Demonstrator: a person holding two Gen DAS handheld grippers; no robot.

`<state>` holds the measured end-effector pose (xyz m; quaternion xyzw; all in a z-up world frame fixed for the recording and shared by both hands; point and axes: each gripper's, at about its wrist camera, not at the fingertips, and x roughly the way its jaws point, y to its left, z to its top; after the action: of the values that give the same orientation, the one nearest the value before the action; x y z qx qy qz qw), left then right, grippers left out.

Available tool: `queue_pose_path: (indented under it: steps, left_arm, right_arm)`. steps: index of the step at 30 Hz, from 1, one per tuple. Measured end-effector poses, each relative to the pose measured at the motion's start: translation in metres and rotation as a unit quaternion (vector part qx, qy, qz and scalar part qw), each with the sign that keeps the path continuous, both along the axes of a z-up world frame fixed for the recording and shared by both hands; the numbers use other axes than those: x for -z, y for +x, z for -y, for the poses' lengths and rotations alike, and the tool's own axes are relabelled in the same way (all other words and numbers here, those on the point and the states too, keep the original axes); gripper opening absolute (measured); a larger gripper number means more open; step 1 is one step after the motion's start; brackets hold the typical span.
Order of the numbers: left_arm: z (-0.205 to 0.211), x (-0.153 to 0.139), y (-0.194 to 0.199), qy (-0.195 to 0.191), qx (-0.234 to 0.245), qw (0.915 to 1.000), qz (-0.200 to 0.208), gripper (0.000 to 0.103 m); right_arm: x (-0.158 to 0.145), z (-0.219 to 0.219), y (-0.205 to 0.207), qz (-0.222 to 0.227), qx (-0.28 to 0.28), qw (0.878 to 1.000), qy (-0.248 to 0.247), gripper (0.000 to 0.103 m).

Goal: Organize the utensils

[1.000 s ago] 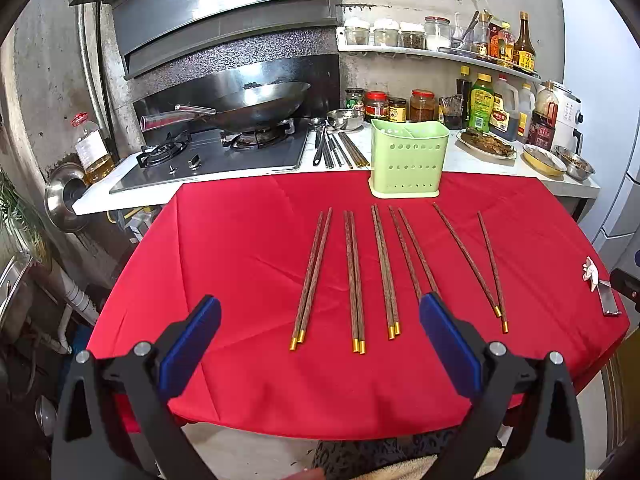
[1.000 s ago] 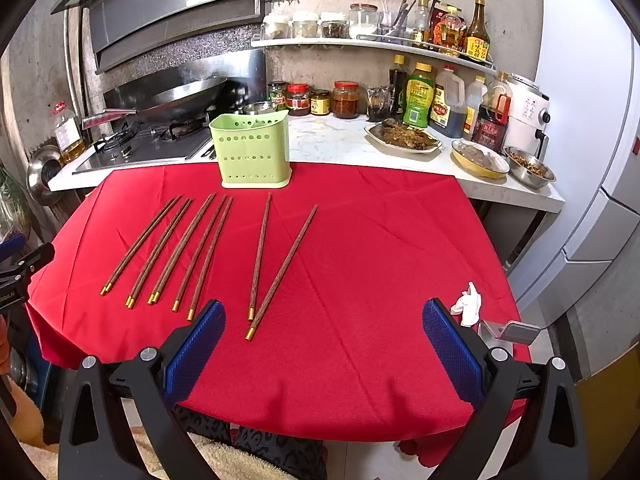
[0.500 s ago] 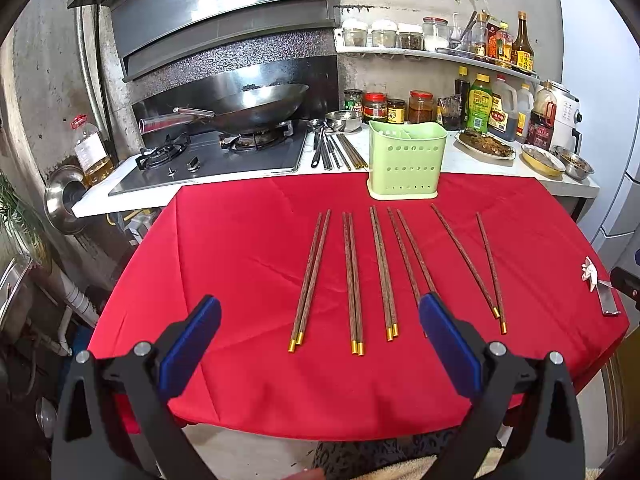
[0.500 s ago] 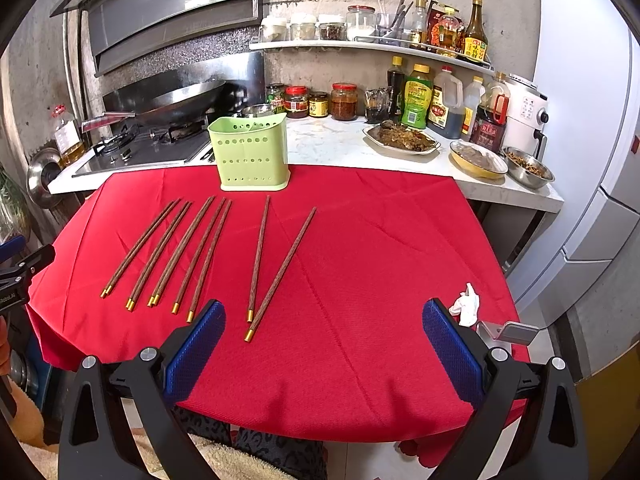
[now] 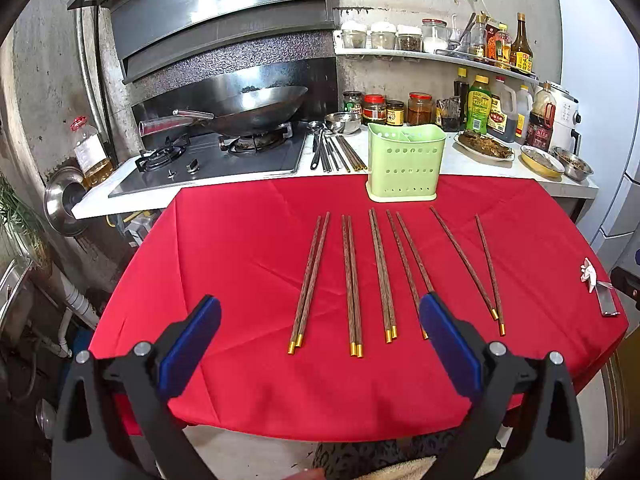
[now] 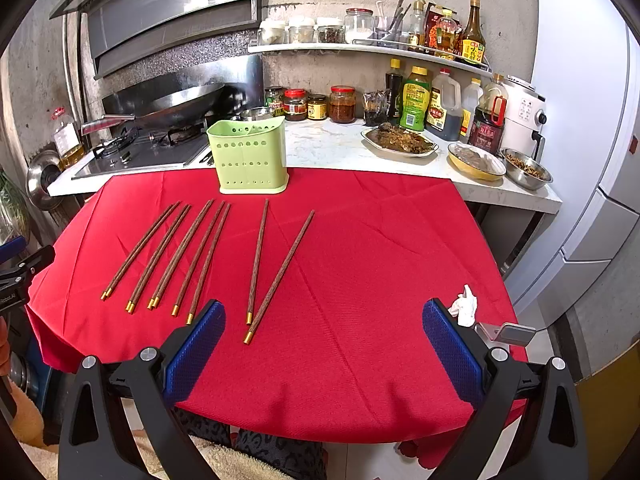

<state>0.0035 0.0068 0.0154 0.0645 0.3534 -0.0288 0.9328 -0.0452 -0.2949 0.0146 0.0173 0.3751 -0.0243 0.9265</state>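
Several pairs of brown wooden chopsticks with gold tips lie in a row on the red tablecloth; they also show in the right wrist view. A light green perforated utensil holder stands upright at the table's far edge, also in the right wrist view. My left gripper is open and empty above the near table edge, in front of the chopsticks' gold tips. My right gripper is open and empty, near the rightmost crossed pair.
Behind the table, a counter holds a gas stove with a wok, metal utensils, jars, sauce bottles and food dishes. A crumpled white tissue and a metal clip lie at the table's right edge. A fridge stands right.
Both views have barely shifted; the grippers stay open and the chopsticks and holder have not moved.
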Motion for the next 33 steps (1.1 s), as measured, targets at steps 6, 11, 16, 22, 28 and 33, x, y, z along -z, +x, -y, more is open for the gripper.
queue_pose_path:
  steps: [6, 11, 16, 22, 28, 33]
  left_arm:
    - [0.001, -0.001, 0.0, -0.001, -0.001, 1.0, 0.001, 0.097]
    - [-0.001, 0.001, 0.003, -0.003, -0.004, 1.0, -0.001, 0.097]
    - [-0.012, 0.006, 0.006, -0.003, -0.015, 0.9999, -0.001, 0.097]
    - [-0.027, 0.02, 0.018, -0.005, -0.025, 0.9996, -0.012, 0.097]
    - [-0.043, 0.04, 0.031, -0.008, -0.026, 0.9994, -0.023, 0.097]
    - [-0.053, 0.06, 0.046, -0.014, -0.023, 0.9988, -0.041, 0.097]
  right_arm:
    - [0.0, -0.001, 0.0, 0.0, 0.0, 1.0, 0.0, 0.097]
    - [0.0, 0.0, 0.0, 0.002, 0.0, 1.0, 0.002, 0.097]
    - [0.003, 0.0, 0.003, 0.004, 0.003, 1.0, 0.002, 0.097]
    - [0.015, -0.006, 0.015, -0.006, 0.006, 1.0, 0.012, 0.097]
    - [0.025, -0.014, 0.025, 0.028, 0.019, 0.999, 0.015, 0.097]
    - [0.04, -0.022, 0.04, 0.019, 0.021, 1.0, 0.011, 0.097]
